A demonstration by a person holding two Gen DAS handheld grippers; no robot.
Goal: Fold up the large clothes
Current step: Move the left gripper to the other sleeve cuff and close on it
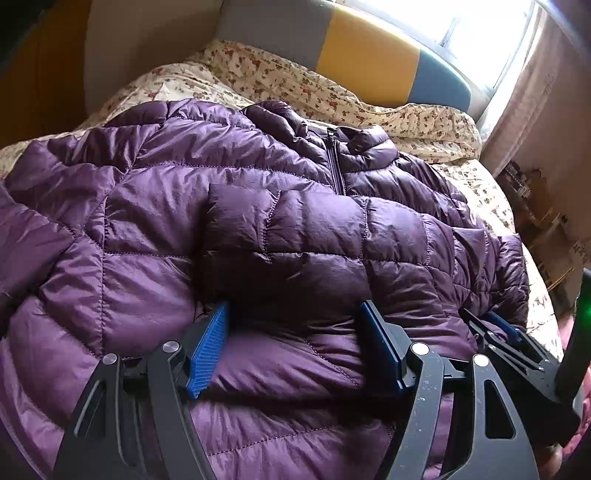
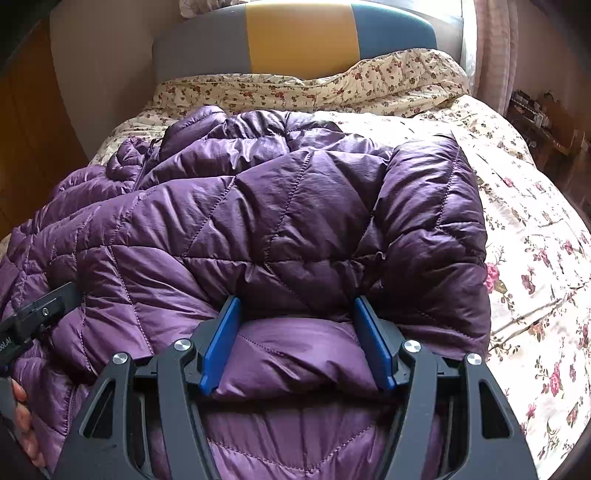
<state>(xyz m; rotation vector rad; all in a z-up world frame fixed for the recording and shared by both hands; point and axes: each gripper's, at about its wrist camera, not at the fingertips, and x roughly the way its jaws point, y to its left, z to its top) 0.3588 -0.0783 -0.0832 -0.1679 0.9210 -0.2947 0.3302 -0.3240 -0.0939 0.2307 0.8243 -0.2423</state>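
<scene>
A purple quilted down jacket lies on the bed, zipper and collar toward the headboard. Its sleeves are folded across the front. My left gripper is open, its blue pads pressed down astride a puffed fold of the jacket near the hem. My right gripper is also open, straddling a bulge of the jacket beside a folded-over sleeve. The right gripper also shows in the left wrist view, and the left one shows at the left edge of the right wrist view.
The bed has a floral sheet and a rumpled floral duvet by the grey, yellow and blue headboard. A bright window and curtain stand at the right, with a cluttered shelf beyond the bed.
</scene>
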